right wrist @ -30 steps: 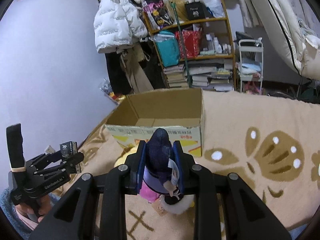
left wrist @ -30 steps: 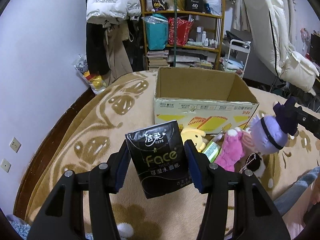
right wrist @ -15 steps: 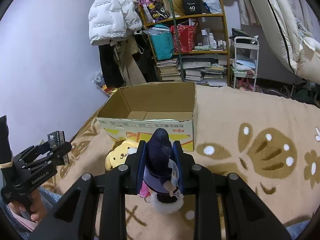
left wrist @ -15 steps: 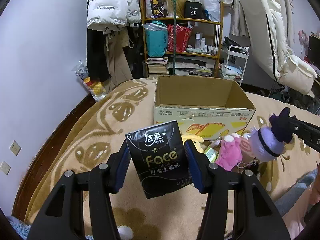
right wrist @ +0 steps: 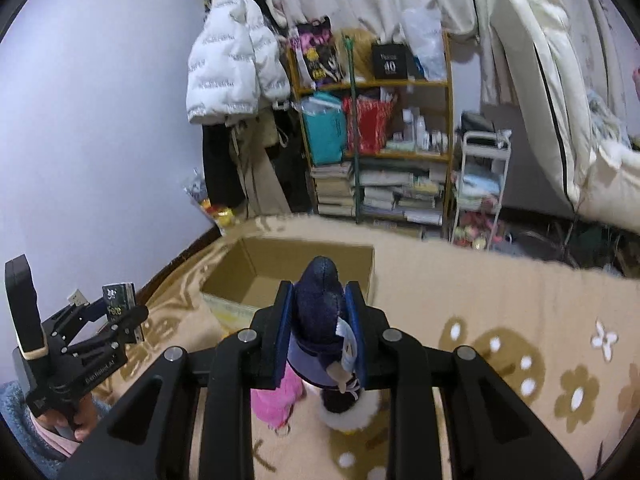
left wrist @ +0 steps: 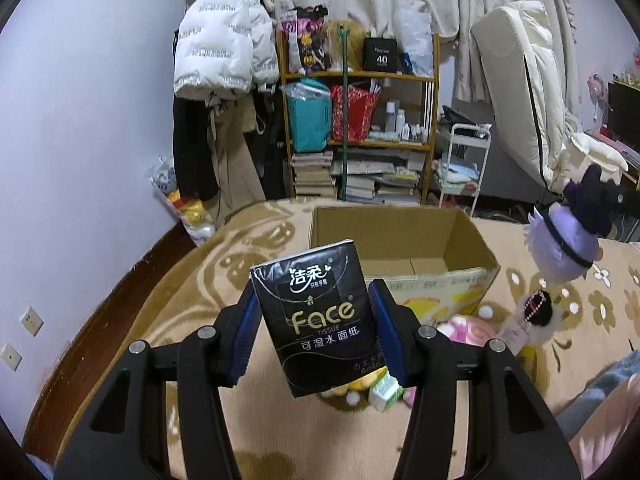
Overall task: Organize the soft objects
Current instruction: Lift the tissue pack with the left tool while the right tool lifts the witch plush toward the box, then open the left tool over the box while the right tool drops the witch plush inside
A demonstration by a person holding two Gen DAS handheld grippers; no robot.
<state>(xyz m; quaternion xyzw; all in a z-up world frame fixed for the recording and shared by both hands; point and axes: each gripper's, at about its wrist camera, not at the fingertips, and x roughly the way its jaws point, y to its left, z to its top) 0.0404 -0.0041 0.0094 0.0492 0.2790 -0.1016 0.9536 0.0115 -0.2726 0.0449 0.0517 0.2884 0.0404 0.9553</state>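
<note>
Left wrist view

Room to move: the cardboard box [left wrist: 400, 248] sits open-topped just past the left gripper [left wrist: 316, 324], its inside bare brown card, with plain bed cover off to the left of it.

Left jaws: pinching the black tissue pack [left wrist: 320, 316] on both sides, blue pads flat against it (pack tilted a bit, gold "Face" print facing the camera).

Other gripper: the purple plush doll [left wrist: 564, 248] hangs in the air at the right edge, above the bed and to the right of the box.

Loose stuff: a pink plush [left wrist: 468, 328] lies on the bed in front of the box, with a yellow plush and a small green pack peeking out under the tissue pack (mostly hidden).

Right wrist view

Right jaws: the right gripper [right wrist: 318, 328] is clamped on the doll's dark blue hat [right wrist: 320, 292], the doll's body dangling below.

Room to move: the box [right wrist: 288, 276] is just ahead and slightly left, rim clear, with open bed to the right.

Left gripper: seen low left [right wrist: 120, 312], carrying the tissue pack [right wrist: 118, 300] beside the box.

Surface: a beige bed cover [right wrist: 500, 300] with brown flower shapes.

Room: a cluttered shelf [right wrist: 376, 136] with books and bags, a white puffer jacket [right wrist: 232, 64] hanging, a small white cart [right wrist: 480, 184].
</note>
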